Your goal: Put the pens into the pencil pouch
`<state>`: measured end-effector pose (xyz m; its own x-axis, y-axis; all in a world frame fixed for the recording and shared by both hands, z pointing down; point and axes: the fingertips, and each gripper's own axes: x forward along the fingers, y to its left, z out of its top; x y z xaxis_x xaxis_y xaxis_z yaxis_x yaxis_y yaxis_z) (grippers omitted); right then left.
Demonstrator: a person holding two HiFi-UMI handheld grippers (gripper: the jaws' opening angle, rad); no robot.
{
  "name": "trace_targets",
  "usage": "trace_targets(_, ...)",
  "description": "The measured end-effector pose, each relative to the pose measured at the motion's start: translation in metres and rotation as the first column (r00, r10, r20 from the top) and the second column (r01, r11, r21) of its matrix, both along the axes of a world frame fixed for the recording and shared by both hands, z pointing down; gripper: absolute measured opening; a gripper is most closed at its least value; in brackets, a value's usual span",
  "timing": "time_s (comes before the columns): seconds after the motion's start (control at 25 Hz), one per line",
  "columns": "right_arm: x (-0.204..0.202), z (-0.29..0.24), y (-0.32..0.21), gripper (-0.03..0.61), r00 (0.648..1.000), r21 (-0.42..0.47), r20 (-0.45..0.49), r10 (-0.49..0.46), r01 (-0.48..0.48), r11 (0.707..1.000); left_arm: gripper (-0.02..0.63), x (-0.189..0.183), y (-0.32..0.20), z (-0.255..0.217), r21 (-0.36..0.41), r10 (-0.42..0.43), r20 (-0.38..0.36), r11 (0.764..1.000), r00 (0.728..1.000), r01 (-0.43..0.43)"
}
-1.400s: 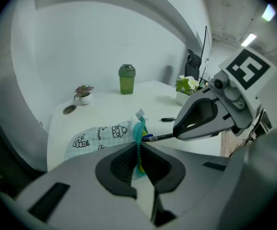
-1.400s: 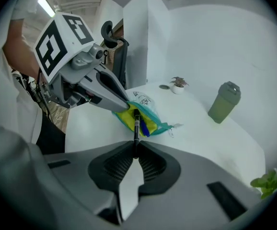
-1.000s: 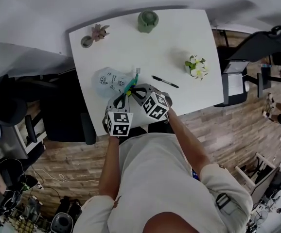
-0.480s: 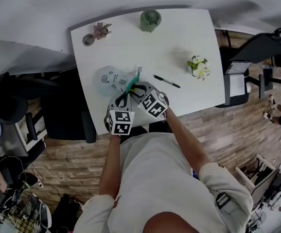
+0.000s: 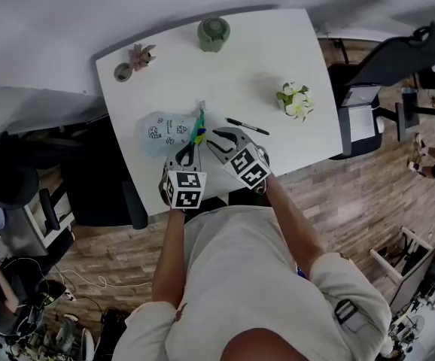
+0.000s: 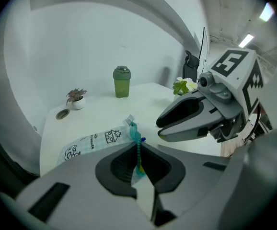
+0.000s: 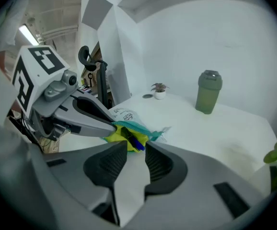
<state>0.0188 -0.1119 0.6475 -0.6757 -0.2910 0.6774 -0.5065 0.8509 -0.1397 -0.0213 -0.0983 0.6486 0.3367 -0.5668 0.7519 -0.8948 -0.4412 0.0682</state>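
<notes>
A clear printed pencil pouch (image 5: 166,131) lies at the table's near left. My left gripper (image 5: 193,143) is shut on its teal zipper edge (image 6: 137,147) and holds the mouth up. A blue pen (image 7: 134,141) pokes out of the yellow-lined mouth (image 7: 115,136). My right gripper (image 5: 217,136) sits just right of the mouth, its jaws opening, with nothing between the pads (image 7: 110,163). A black pen (image 5: 247,126) lies on the table to the right of both grippers.
White flowers (image 5: 294,102) stand right of the black pen. At the far edge are a green bottle (image 5: 213,33), a small potted plant (image 5: 138,53) and a round dish (image 5: 123,71). The table's near edge (image 5: 293,173) runs just behind the grippers.
My right gripper has opened and drawn back a little to the right of the pouch mouth. The left gripper keeps its hold on the pouch edge.
</notes>
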Motion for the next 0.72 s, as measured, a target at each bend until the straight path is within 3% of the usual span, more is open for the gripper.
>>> trace_targets(0.4, 0.094, 0.008, -0.017, 0.133, 0.986, 0.053, -0.103, 0.134, -0.129, 0.990, 0.012, 0.019, -0.012, 0.006, -0.014, 0.023, 0.038, 1.000, 0.999, -0.022)
trace_targets(0.72, 0.154, 0.033, -0.015, 0.133, 0.964, 0.035, -0.207, 0.168, -0.165, 0.986, 0.012, 0.028, -0.014, 0.010, -0.032, 0.019, 0.065, 0.999, 0.998, -0.017)
